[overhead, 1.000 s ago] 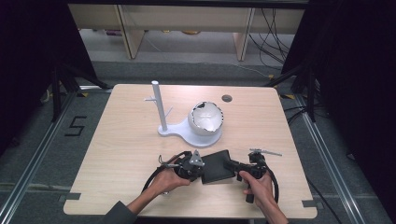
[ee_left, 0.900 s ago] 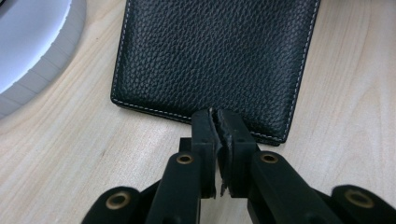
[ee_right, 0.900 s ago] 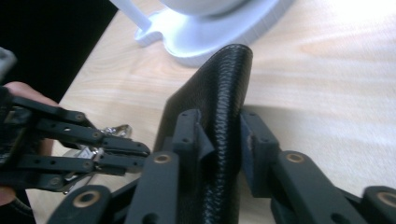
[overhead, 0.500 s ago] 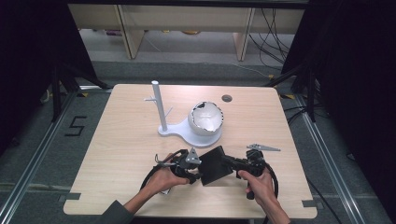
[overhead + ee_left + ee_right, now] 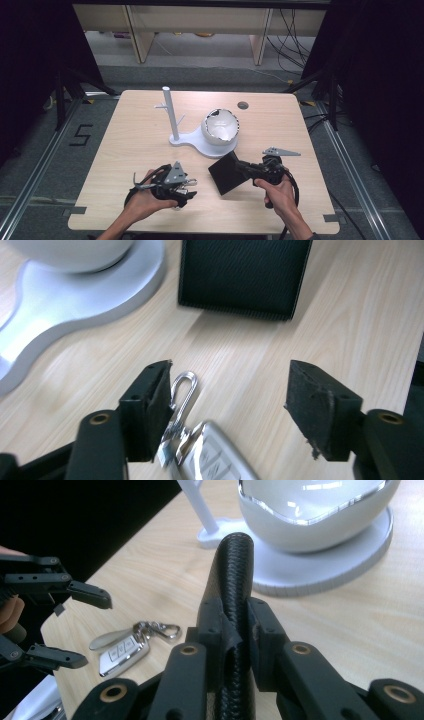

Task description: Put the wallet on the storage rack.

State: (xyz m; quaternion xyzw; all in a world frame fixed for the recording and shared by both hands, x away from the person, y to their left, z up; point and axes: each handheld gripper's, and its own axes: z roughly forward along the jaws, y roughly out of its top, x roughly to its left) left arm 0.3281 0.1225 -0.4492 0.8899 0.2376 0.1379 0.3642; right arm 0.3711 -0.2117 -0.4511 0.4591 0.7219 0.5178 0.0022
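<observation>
right gripper (image 5: 235, 630) clamped on black wallet (image 5: 227, 172), left gripper (image 5: 227, 405) jaws just opening, apart, car key (image 5: 122, 652) on table (image 5: 130, 145), floor mark "5" (image 5: 80, 135)

Two grippers are working at one table (image 5: 125, 150): the left gripper (image 5: 186, 182) and the right gripper (image 5: 240, 167). One black wallet (image 5: 226, 172) is showing, one car key (image 5: 122, 652) is lying with one metal clip (image 5: 162, 628), and one white stand (image 5: 200, 142) is carrying one post (image 5: 170, 112) and one bowl (image 5: 220, 126).

White stand (image 5: 200, 142) with post and bowl (image 5: 220, 126) mid-table; wooden table (image 5: 125, 150); dark hole (image 5: 243, 105) near far edge
</observation>
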